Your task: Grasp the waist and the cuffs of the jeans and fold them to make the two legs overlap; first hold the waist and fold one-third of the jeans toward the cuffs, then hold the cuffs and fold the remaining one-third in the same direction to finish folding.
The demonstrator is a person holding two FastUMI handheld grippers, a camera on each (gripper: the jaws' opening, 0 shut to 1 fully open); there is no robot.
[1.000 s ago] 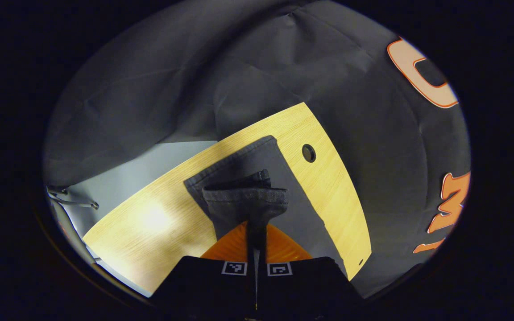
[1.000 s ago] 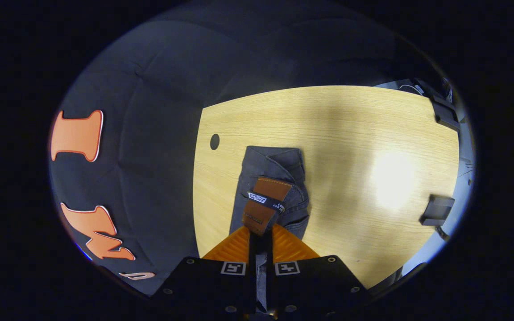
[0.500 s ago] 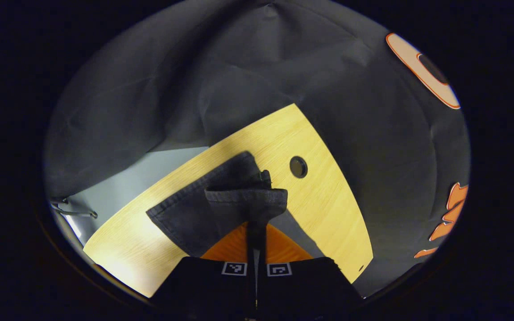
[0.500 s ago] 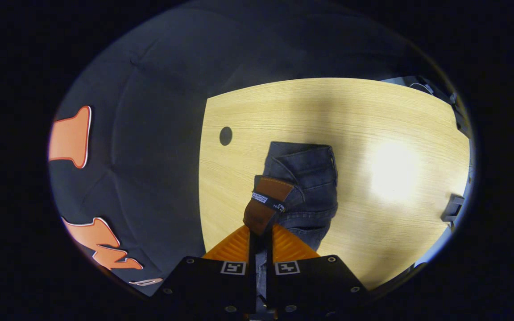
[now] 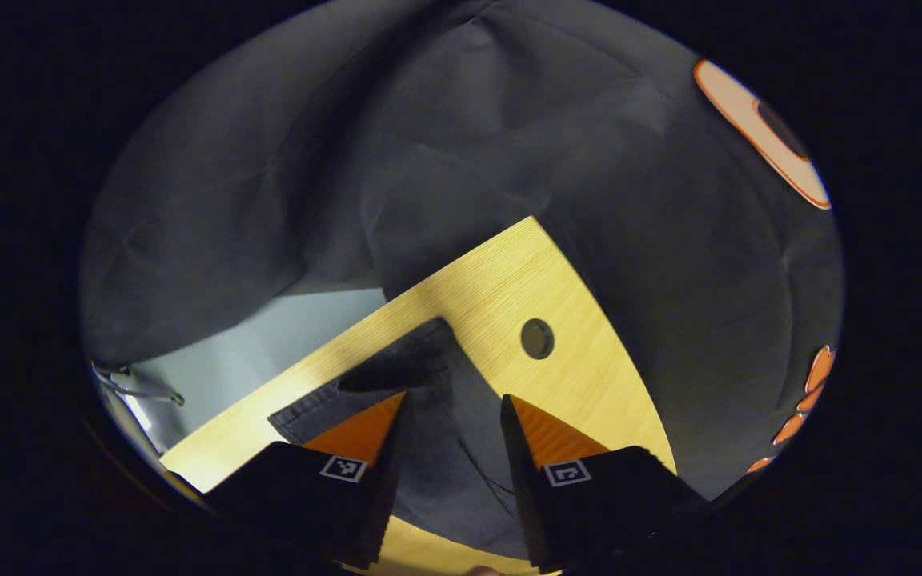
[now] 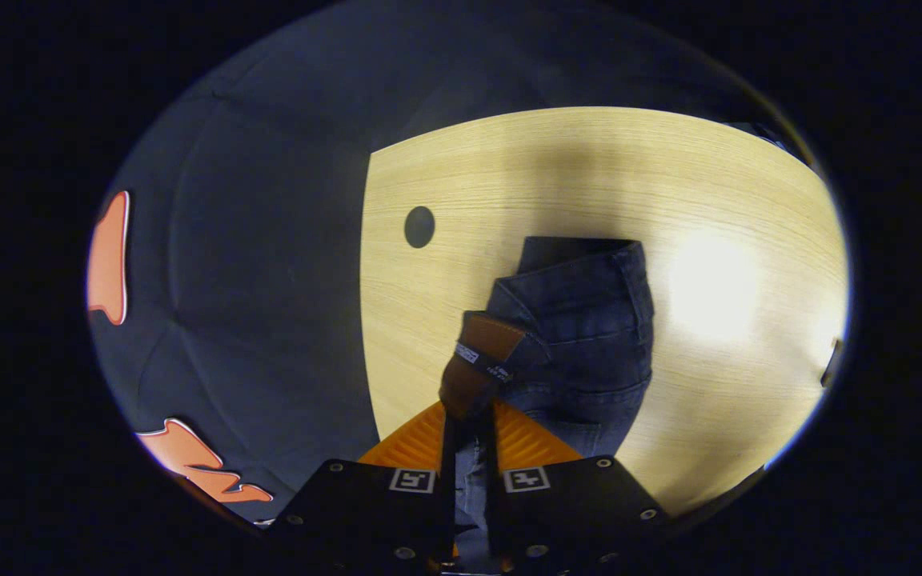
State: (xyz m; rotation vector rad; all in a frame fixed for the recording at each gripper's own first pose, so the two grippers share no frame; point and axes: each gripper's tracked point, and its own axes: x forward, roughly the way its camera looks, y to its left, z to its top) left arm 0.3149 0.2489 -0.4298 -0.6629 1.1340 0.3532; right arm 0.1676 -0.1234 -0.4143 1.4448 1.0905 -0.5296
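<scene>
The left hand-held gripper (image 5: 449,416) stands wide apart, holding nothing, above dark jeans (image 5: 445,432) lying on the wooden surface (image 5: 581,376) near a round hole (image 5: 537,338). The right hand-held gripper (image 6: 469,420) pinches the jeans' waist at the brown leather patch (image 6: 481,364), with folded denim bunched just beyond it.

orange ribbed fingers (image 5: 549,432), black square-marker mounts (image 6: 413,480)

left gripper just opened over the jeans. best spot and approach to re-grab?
Judging from the left gripper view: take the raised folded edge of the jeans, just ahead of the open left gripper. Come in low, along the table, so one finger slips under the lifted lip. Elsewhere the cloth lies flat, offering little to pinch.
</scene>
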